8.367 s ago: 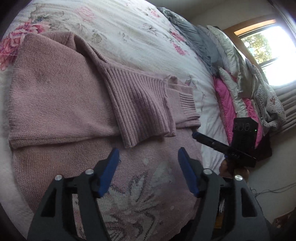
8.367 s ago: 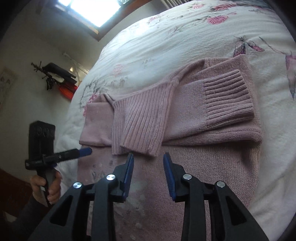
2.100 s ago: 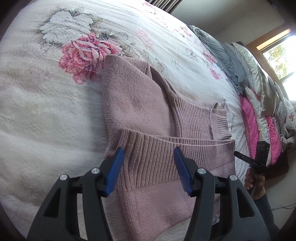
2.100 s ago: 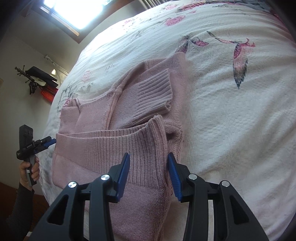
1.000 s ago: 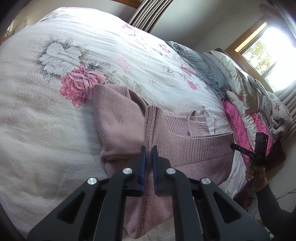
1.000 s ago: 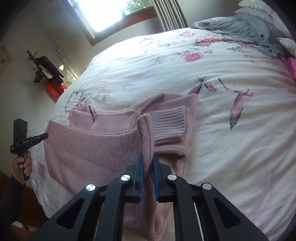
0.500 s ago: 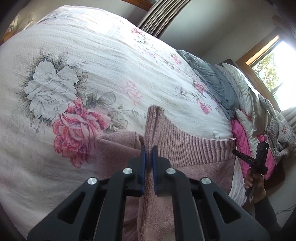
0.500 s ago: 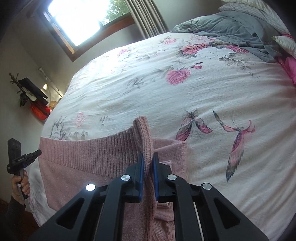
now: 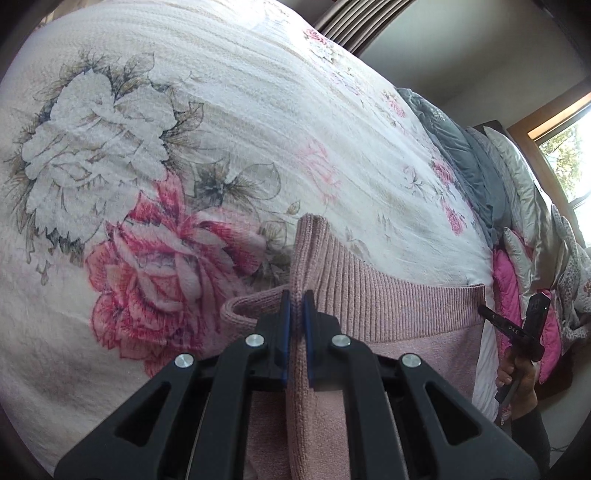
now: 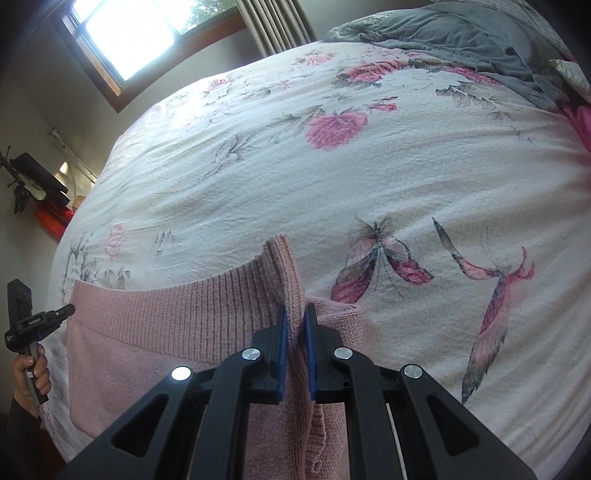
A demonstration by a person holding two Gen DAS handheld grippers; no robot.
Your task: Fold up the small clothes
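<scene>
A pink knitted sweater (image 9: 399, 306) is stretched between both grippers above a floral bed cover (image 9: 184, 122). My left gripper (image 9: 296, 301) is shut on the left corner of its ribbed hem, which sticks up past the blue pads. My right gripper (image 10: 295, 314) is shut on the right corner of the same hem (image 10: 192, 310). The ribbed band runs taut between the two corners. A folded lower layer of the sweater (image 10: 343, 314) peeks out behind the hem. Each wrist view shows the other gripper (image 9: 517, 328) (image 10: 33, 321) held in a hand at the frame edge.
The bed cover (image 10: 332, 166) spreads wide ahead of both grippers. Grey, silver and pink bedding (image 9: 491, 184) is piled along the right side of the bed. A window (image 10: 147, 33) and a wall rack (image 10: 29, 181) stand beyond the far side.
Both grippers shut on the hem corners about a second ago and have carried the hem forward over the sweater's upper part, which is now almost wholly covered.
</scene>
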